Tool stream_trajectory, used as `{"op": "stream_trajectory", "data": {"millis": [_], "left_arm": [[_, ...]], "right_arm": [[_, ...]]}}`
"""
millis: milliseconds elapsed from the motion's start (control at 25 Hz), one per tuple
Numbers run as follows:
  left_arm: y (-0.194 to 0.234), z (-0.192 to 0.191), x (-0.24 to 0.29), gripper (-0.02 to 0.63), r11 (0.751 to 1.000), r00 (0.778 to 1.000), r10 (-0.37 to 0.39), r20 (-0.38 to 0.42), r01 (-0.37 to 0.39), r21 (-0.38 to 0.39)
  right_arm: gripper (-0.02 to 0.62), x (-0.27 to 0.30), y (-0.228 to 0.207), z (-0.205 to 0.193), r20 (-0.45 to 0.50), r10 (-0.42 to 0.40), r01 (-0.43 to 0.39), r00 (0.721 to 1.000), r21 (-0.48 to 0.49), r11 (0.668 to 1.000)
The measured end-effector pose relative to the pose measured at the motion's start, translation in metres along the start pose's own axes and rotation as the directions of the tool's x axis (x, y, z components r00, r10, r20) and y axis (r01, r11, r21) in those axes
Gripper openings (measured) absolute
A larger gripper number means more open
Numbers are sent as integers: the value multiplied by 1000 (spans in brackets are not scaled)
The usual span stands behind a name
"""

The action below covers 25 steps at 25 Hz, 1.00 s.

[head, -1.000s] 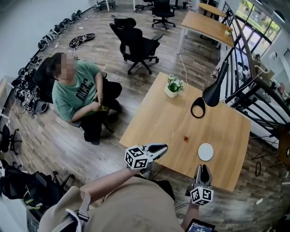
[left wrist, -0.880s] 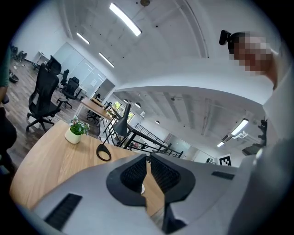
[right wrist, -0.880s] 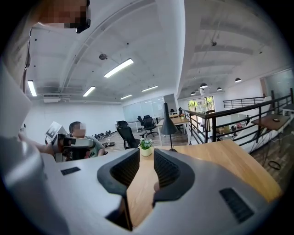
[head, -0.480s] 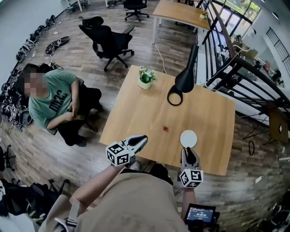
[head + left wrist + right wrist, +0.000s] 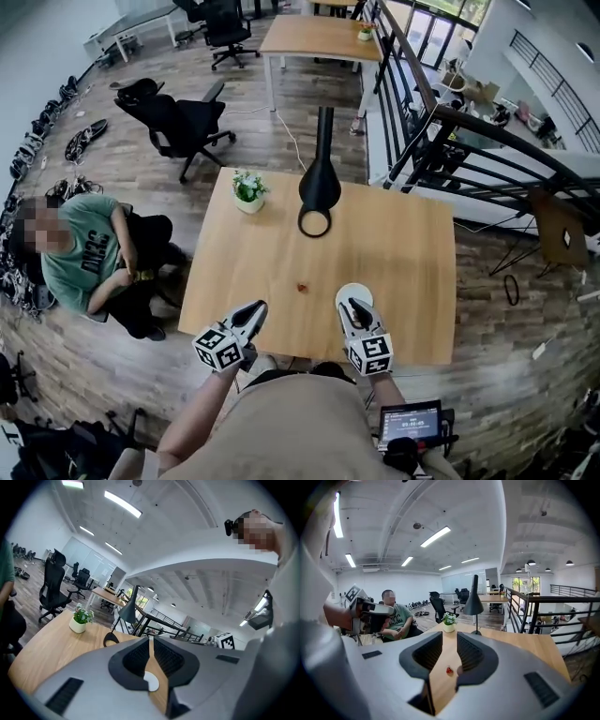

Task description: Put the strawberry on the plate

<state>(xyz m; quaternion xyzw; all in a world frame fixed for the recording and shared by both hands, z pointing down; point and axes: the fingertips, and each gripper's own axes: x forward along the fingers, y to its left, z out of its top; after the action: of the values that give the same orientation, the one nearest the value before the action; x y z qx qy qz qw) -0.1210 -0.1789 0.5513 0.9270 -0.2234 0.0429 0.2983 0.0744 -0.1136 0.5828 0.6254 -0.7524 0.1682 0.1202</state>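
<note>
A small red strawberry [image 5: 302, 288] lies on the wooden table [image 5: 403, 253], just left of a white plate [image 5: 356, 292]. My right gripper [image 5: 349, 304] hovers at the plate's near edge and hides part of it. Its jaws stand a little apart, with nothing between them. In the right gripper view the strawberry [image 5: 449, 670] shows on the table beyond the right gripper [image 5: 449, 637]. My left gripper [image 5: 257, 308] is over the table's near edge, left of the strawberry. The left gripper [image 5: 150, 640] has its tips together. A white round patch [image 5: 151, 681], apparently the plate, shows behind them.
A black desk lamp [image 5: 319, 184] and a potted plant [image 5: 248, 191] stand at the table's far side. A seated person [image 5: 86, 259] is left of the table, an office chair [image 5: 176, 119] beyond. A metal railing [image 5: 441, 122] runs at the right.
Both grippers have come forward over the table's near edge and closer together. The right one now reaches the plate. The head view has swung, so the table sits more central.
</note>
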Motion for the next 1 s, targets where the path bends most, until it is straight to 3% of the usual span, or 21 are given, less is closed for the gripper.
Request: {"op": "stream_trajectory", "data": {"millis": [360,760,1000], "left_arm": [[14,2,23,35,994,994,105,38,-106,0],[0,-21,41,48,987,987,160,22,-160,4],[-1,-31,33,48,973,973,230,33,-230,0]], "right_arm": [[97,38,-33,1,-34,74,-77,997,-86,993],[97,43,-49,-20,-67,145,-151,987,-107,983],[97,48,-44,-32,-92,210,-220,973,-113,969]]}}
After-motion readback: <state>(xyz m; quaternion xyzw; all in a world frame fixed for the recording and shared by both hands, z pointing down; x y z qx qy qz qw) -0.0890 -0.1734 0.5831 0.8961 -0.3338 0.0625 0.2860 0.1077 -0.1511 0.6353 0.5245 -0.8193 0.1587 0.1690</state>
